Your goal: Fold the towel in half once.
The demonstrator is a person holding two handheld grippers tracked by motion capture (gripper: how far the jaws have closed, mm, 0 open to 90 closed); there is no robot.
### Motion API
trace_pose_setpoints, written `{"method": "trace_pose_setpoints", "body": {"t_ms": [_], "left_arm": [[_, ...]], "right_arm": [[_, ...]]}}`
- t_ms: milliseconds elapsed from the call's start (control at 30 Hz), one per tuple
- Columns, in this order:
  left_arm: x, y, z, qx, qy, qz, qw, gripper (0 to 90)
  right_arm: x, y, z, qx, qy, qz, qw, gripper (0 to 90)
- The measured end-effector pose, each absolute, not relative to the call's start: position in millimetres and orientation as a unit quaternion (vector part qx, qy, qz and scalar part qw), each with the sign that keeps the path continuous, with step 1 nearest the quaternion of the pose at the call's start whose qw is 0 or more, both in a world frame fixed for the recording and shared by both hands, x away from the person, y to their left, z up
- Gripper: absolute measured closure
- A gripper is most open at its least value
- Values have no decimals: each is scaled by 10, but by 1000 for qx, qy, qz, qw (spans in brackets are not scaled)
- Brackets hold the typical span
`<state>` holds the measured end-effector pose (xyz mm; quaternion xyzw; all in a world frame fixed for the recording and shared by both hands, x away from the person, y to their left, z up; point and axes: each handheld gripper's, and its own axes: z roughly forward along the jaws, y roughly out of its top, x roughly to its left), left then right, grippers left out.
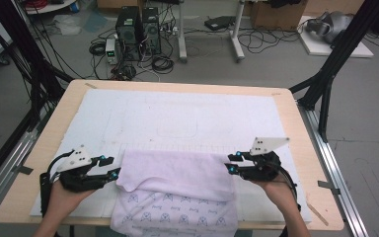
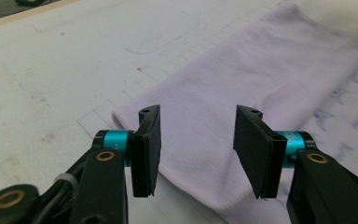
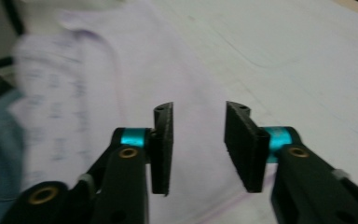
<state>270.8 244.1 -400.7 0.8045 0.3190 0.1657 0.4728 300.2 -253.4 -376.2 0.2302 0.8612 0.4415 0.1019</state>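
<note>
Now the towel (image 1: pixel 177 190) lies at the table's (image 1: pixel 296 123) near edge, far half folded toward the person. Left gripper (image 1: pixel 109 165) and right gripper (image 1: pixel 233 163) flank the fold's ends, jaws parted, empty — probably so the fold settles flat.

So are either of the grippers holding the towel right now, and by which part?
Neither: the left gripper and right gripper stand open, apart from the lilac towel.

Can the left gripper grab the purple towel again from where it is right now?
Probably yes. The left gripper is open, and the towel lies flat on the white mat right beyond its jaws, with the folded edge just ahead. Nothing stands between them, so a short push forward should reach it.
</note>
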Motion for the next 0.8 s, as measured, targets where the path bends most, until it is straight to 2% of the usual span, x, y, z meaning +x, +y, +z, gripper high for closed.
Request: {"method": "trace_pose_setpoints", "body": {"t_ms": [167, 233, 300, 400, 433, 467, 500, 533, 567, 600, 633, 667, 800], "left_arm": [[3083, 2351, -4211, 813, 352, 172, 430, 474], [3201, 2327, -4312, 818, 368, 174, 407, 422], [3298, 2337, -4394, 818, 384, 153, 400, 373], [3358, 2318, -4468, 821, 390, 141, 392, 372], [3354, 2309, -4467, 821, 389, 146, 392, 373], [3351, 2307, -4462, 822, 385, 146, 393, 398], [3345, 2305, -4462, 823, 379, 140, 398, 468], [3334, 2293, -4460, 825, 376, 141, 397, 542], [3330, 2284, -4456, 827, 372, 134, 401, 584], [3329, 2266, -4448, 831, 365, 130, 400, 689], [3322, 2246, -4444, 831, 364, 133, 399, 742], [3318, 2230, -4437, 834, 358, 138, 398, 785], [3411, 2227, -4384, 823, 370, 166, 397, 866]], "right_arm": [[3363, -2509, -4012, 278, 866, 403, 103, 476], [3466, -2507, -4108, 297, 868, 386, 98, 428], [3545, -2504, -4203, 300, 874, 374, 79, 425], [3597, -2496, -4334, 304, 877, 368, 58, 433], [3597, -2486, -4367, 302, 880, 363, 58, 467], [3584, -2475, -4393, 298, 881, 362, 56, 497], [3567, -2467, -4409, 291, 881, 366, 66, 519], [3545, -2469, -4414, 290, 880, 369, 72, 582], [3539, -2480, -4420, 288, 878, 376, 65, 616], [3536, -2481, -4424, 293, 876, 379, 62, 658], [3542, -2486, -4420, 290, 876, 381, 54, 766], [3547, -2482, -4420, 285, 877, 384, 44, 811], [3558, -2422, -4363, 271, 887, 367, 70, 848]]}}
